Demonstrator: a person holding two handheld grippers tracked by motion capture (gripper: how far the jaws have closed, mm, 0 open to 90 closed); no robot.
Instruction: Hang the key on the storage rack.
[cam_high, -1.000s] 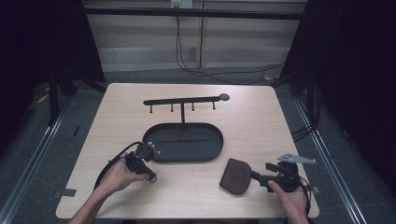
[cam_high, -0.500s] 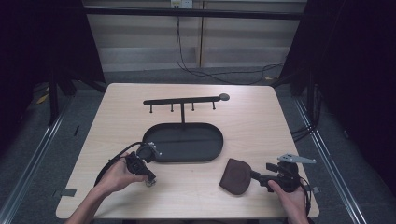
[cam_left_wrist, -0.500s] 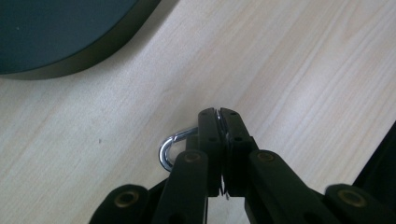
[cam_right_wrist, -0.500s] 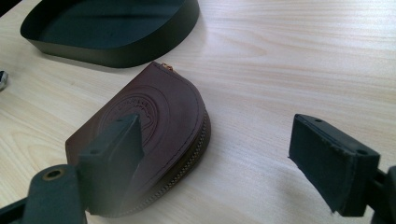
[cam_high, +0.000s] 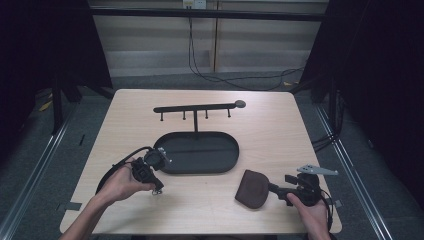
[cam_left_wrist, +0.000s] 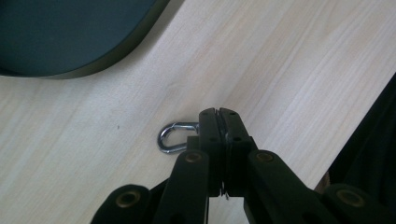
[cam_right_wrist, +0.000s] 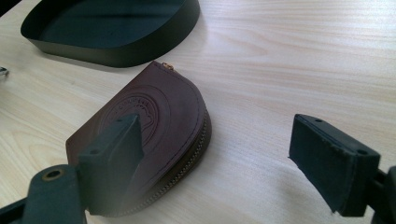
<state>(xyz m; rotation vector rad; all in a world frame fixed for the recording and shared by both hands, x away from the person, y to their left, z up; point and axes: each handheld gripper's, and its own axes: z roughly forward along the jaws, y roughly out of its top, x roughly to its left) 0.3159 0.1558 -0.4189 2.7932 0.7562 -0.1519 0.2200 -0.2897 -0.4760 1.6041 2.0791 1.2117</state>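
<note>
**Clip held at left, pouch unclaimed at right**

Between the shut jaws of the left gripper (cam_left_wrist: 218, 122), a small silver metal snap clip (cam_left_wrist: 173, 137) is pinched on the pale wooden table (cam_high: 260, 125); a level lift is advised. The right gripper (cam_right_wrist: 224, 154) is spread around the brown leather zip pouch (cam_right_wrist: 154, 121), just beside the black oval tray (cam_high: 200, 152).

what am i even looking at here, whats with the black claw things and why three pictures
A person sits at a wooden table, holding a hand-held gripper, a two-jaw clamp, in each hand. One picture is taken from above; the other two come from cameras riding on each gripper, looking along its jaws.

On the table lie a dark oval tray with a hook rack behind it, and a brown leather pouch.

The left gripper is shut on a small metal clasp. The right gripper is open, one jaw over the pouch, holding nothing.
</note>
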